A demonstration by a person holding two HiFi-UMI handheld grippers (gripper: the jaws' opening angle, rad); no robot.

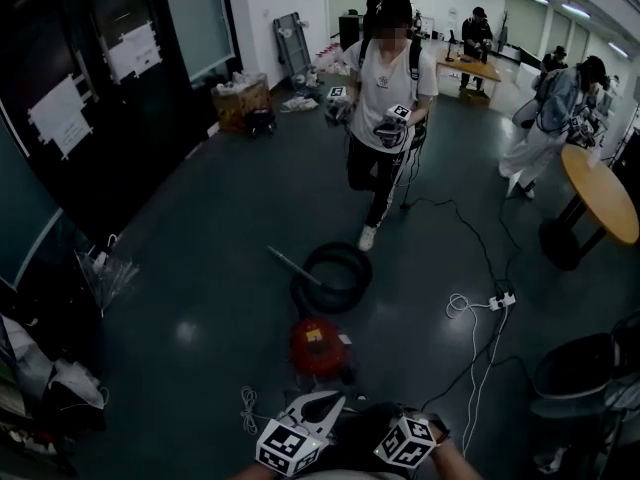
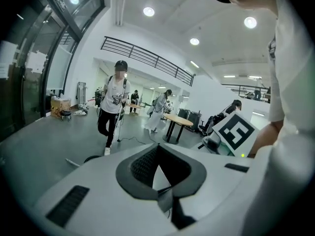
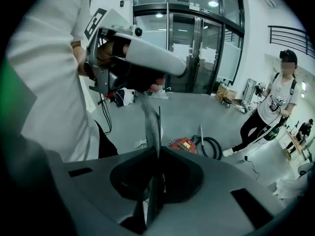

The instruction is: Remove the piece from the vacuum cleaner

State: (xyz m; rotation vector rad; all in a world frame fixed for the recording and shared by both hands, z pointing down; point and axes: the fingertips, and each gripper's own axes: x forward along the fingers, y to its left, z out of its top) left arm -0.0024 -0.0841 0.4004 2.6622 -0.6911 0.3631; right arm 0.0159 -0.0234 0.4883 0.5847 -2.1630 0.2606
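Up near the wearer, well above the red vacuum cleaner (image 1: 320, 346) on the floor, the thin grey piece (image 3: 149, 117) looks already freed. The right gripper (image 3: 157, 150) pinches one end. The left gripper (image 2: 157, 149) is pressed together, seemingly on the other end. Its long axis runs between them, roughly left to right. Only setting it down seems left.

The head view looks steeply down at the floor (image 1: 200, 298), the red vacuum cleaner (image 1: 320, 346) close below its wearer. The right gripper view tilts down onto that same vacuum cleaner (image 3: 183, 144) — smaller there, farther off. The left gripper view faces nearly level across the hall; all three catch the walking person (image 1: 385, 108)
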